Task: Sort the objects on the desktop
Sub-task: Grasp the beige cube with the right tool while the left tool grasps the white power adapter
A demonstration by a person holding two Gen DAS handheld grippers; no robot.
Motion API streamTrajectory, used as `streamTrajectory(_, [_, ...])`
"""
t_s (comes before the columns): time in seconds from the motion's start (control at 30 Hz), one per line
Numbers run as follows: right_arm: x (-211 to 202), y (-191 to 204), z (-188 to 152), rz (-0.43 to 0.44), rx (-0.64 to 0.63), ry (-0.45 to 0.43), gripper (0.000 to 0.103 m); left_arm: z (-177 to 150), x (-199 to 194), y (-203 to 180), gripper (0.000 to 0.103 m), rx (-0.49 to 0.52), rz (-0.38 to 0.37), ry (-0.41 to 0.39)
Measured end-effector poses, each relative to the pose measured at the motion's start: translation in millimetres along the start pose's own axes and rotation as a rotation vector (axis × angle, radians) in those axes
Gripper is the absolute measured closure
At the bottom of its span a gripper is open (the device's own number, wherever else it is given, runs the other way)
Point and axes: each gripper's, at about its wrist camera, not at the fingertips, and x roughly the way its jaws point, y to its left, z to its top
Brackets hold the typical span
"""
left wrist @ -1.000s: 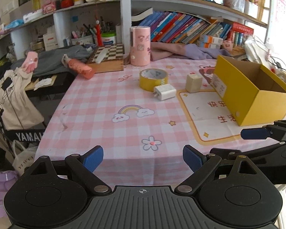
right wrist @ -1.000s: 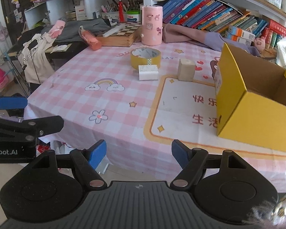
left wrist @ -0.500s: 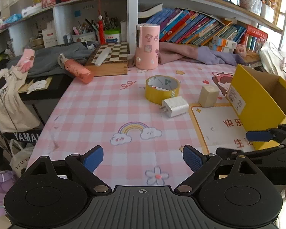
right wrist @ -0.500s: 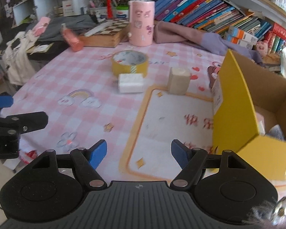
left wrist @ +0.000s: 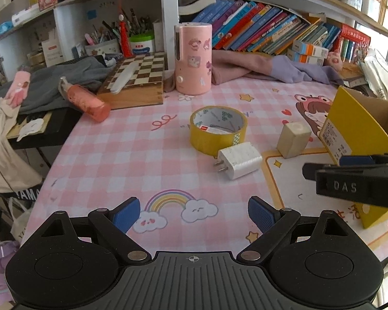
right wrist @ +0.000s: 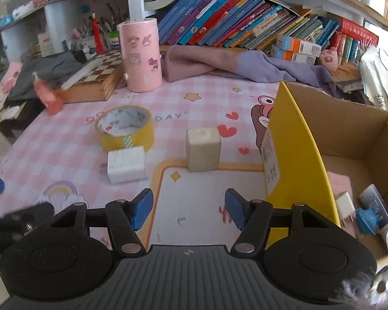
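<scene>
Both grippers over the near edge of the table, nothing held. Left gripper (left wrist: 192, 213) jaws wide apart, empty. Right gripper (right wrist: 188, 208) narrower, jaws have just been closing, still nothing between them.

Progress, my read: partway. Yellow box (right wrist: 300, 155) at right already has a few bits inside, pink block, small white plug, blue thing. Left on the cloth: tape roll (left wrist: 218, 129), white charger (left wrist: 239, 160) just beside it on the near side, beige block (right wrist: 203, 149) near the box's left wall.

Hard to see: box contents cut off by the wall and lens edge; blue thing unclear. Left view shows the box only partly, behind the right gripper's side.
</scene>
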Motion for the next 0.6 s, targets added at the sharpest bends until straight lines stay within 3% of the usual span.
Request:
streamTrajectory(0.3, [22, -6, 26, -0.035, 0.054, -0.038, 0.043, 13, 30, -12, 0.01, 0.014, -0.052, 0.013])
streamTrajectory(0.6, [52, -6, 47, -0.055, 0.053, -0.006, 0.043, 27, 58, -19, 0.011, 0.027, -0.098, 0.029])
